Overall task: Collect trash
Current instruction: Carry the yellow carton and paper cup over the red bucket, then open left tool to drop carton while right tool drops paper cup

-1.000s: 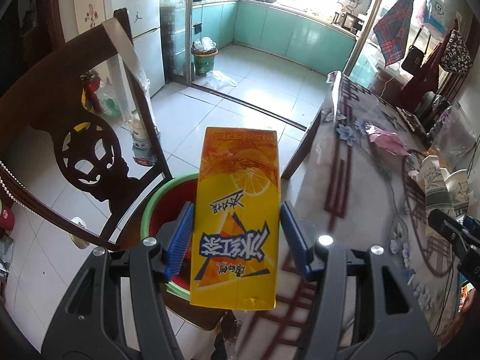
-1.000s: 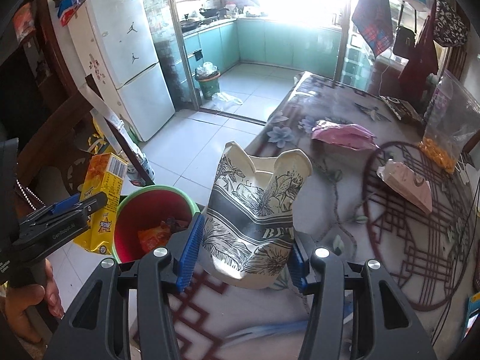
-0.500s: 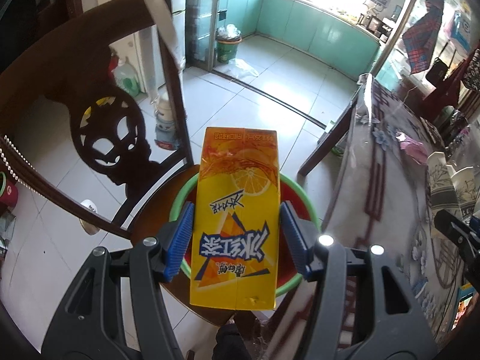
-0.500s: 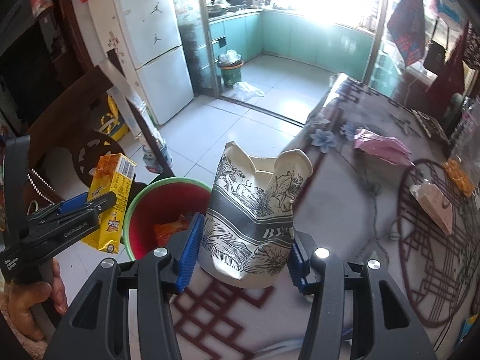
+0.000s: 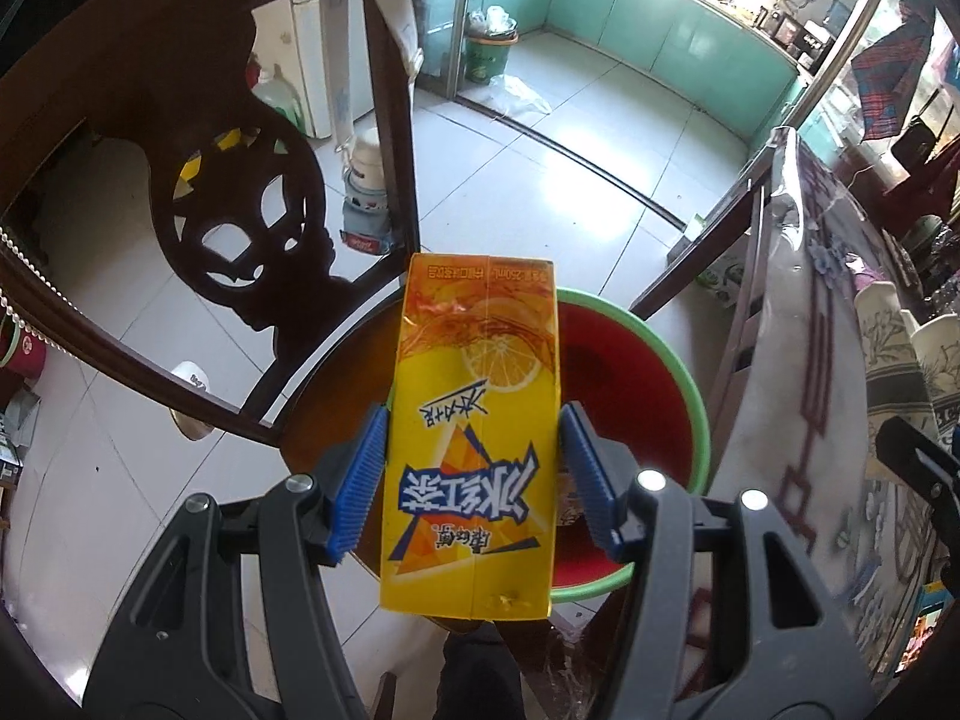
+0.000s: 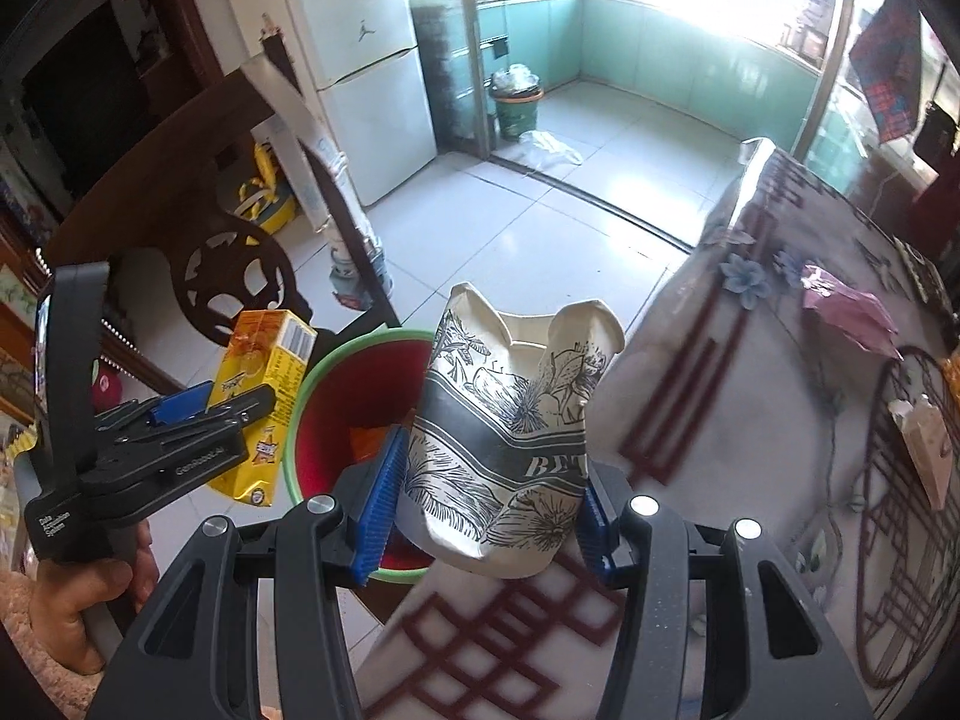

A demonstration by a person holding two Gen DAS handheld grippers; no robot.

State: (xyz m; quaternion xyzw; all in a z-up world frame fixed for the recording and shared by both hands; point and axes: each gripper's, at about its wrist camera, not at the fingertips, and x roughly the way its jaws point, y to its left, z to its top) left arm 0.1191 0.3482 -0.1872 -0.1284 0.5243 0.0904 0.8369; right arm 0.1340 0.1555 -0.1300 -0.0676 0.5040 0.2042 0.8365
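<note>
Two close downward wrist views, sharing the bin [image 5: 690,414] [image 6: 312,384].

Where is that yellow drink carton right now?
The yellow drink carton is clamped in the left gripper, held over the near rim of the red bin beside the wooden chair.

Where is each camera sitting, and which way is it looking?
Left wrist view: sits on the left claw, looking down along its fingers at the juice box it grips, over the bin beside a chair; only the claw shows.
Right wrist view: sits on the right claw, looking down at the crushed cup it grips, at the table edge; the left claw and a hand show too.
Both share: juice box, bin, cup, chair, table.
</note>
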